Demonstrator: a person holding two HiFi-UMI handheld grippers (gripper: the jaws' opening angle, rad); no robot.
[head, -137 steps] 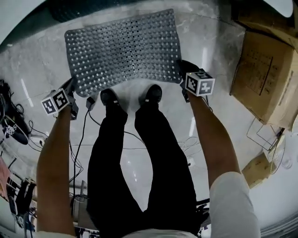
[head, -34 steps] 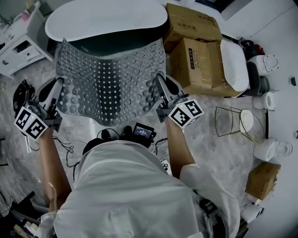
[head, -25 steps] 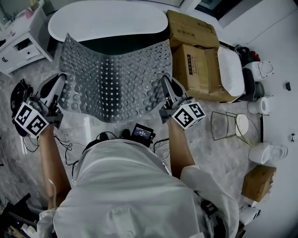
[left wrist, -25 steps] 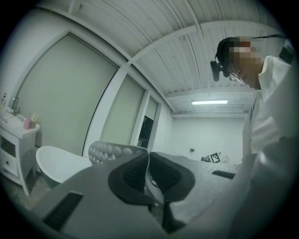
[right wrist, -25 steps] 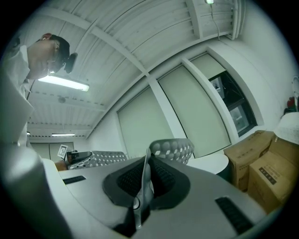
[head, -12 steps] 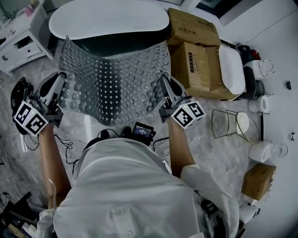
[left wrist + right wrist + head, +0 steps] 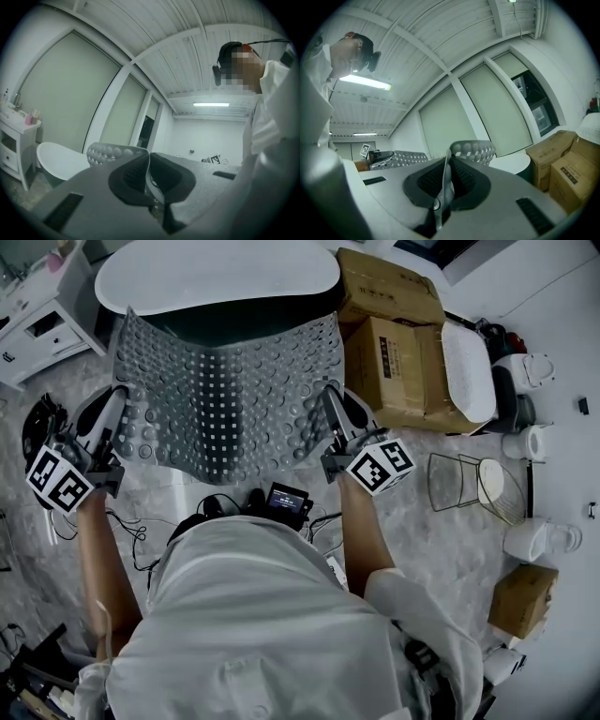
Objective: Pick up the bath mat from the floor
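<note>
1. Bath mat (image 7: 220,390) hangs clear of the floor (image 7: 441,540), spread between the two grippers, its far edge up by the white bathtub (image 7: 216,273)
2. Left gripper (image 7: 114,407) has its jaws pressed together on the mat's left edge, which runs thin between the dark pads (image 7: 129,173)
3. Right gripper (image 7: 330,409) pinches the mat's right edge the same way, the sheet seen edge-on between its pads (image 7: 466,180)

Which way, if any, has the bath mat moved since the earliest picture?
Yes, upward: the bath mat, then flat on the floor, now hangs above it between the left gripper and right gripper.
</note>
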